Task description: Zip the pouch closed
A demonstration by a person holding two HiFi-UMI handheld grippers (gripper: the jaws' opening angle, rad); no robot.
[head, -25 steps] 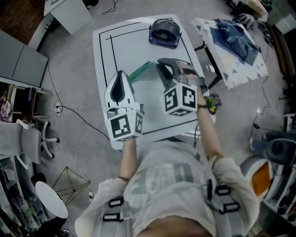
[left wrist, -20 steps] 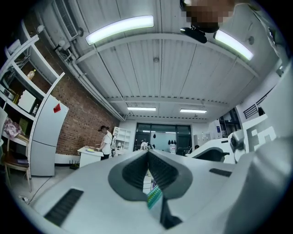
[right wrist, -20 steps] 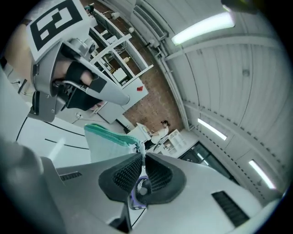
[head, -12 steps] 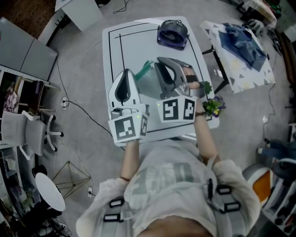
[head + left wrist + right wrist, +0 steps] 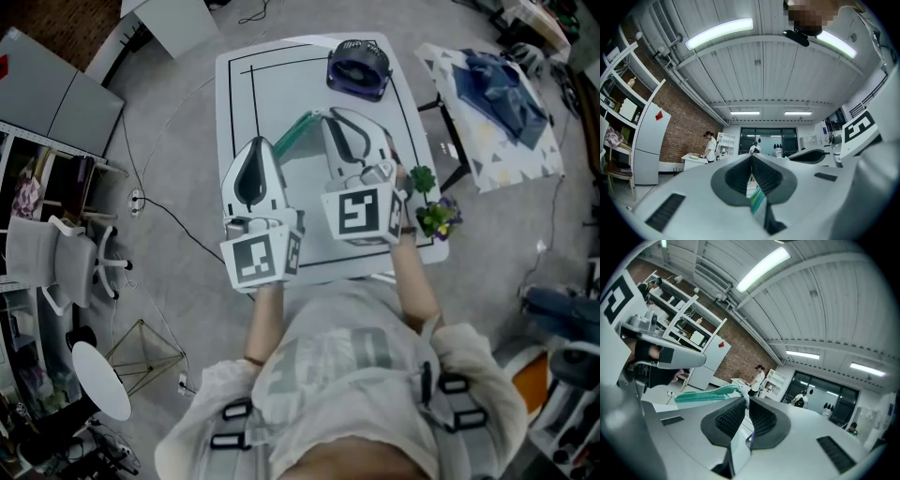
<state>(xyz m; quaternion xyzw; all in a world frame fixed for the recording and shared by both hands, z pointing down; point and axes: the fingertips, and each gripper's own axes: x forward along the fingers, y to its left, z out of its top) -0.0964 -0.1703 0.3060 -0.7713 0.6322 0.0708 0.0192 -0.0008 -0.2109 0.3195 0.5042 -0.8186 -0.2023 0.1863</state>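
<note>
Our left gripper is pressed shut on the teal zip edge of the pouch, and our right gripper pinches a thin clear part of it. Both have risen and the right one has rolled, so the pouch now hangs off the table, stretched for zipping, we judge. Its long axis, the zip line, runs roughly level from the left jaws across to the right tips.

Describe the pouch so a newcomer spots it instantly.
Over the white table, nearer than the dark blue round object, find the left tongs and right tongs. The pouch is the clear flat bag gripped by both; only it has a teal zipper edge.
</note>
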